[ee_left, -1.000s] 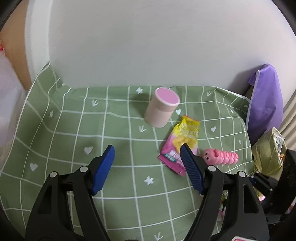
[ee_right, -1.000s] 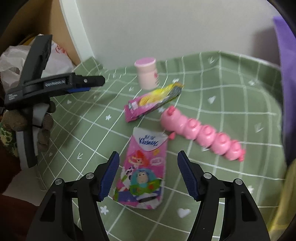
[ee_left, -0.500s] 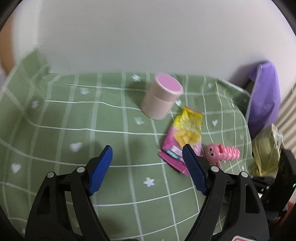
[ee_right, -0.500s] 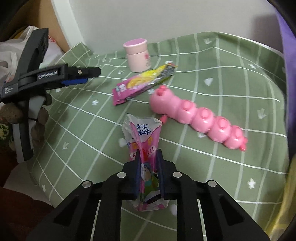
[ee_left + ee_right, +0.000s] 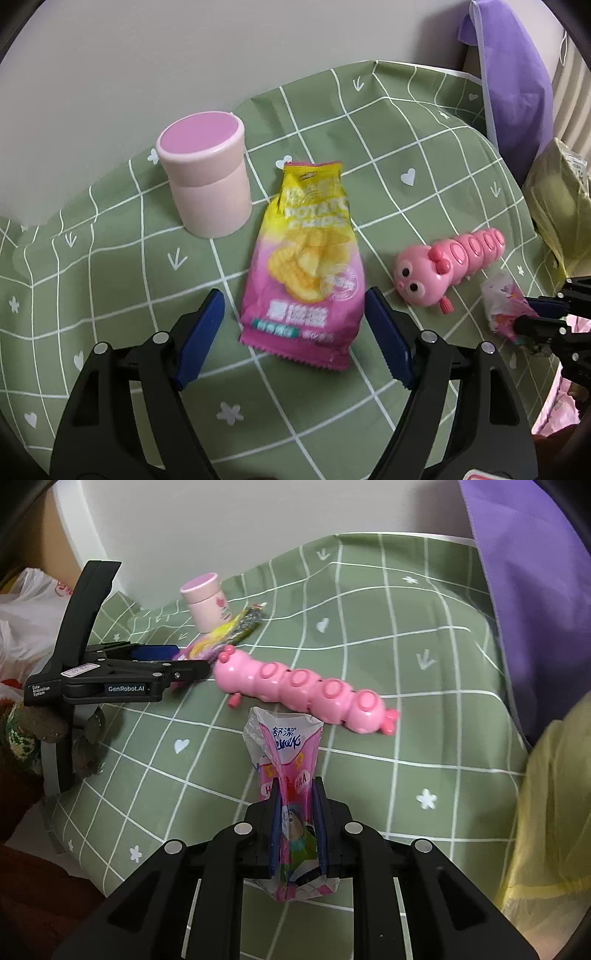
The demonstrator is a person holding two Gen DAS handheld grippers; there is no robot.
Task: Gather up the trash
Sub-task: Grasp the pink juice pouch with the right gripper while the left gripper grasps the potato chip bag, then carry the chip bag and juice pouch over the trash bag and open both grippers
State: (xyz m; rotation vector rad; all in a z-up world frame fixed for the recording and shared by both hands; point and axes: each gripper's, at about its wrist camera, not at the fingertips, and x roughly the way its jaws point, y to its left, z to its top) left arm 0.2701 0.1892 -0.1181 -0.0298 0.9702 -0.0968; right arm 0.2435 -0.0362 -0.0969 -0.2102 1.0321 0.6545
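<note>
My right gripper (image 5: 297,821) is clamped tight on a pink tissue packet (image 5: 286,760) printed with cartoon figures; its crumpled white top pokes out ahead at twelve o'clock, lifted over the green checked cloth (image 5: 406,657). Just beyond the packet lies a pink caterpillar toy (image 5: 306,686).

My left gripper (image 5: 295,336) has its jaws wide but closing, pads touching nothing. Between them, on the cloth, lies a flat pink-and-yellow chip bag (image 5: 306,258), its serrated bottom edge nearest me and its yellow top stretching to twelve o'clock. The toy sits at two o'clock of this gripper. A pink lidded jar (image 5: 207,177) stands upright at eleven o'clock, just beside the bag's top.
</note>
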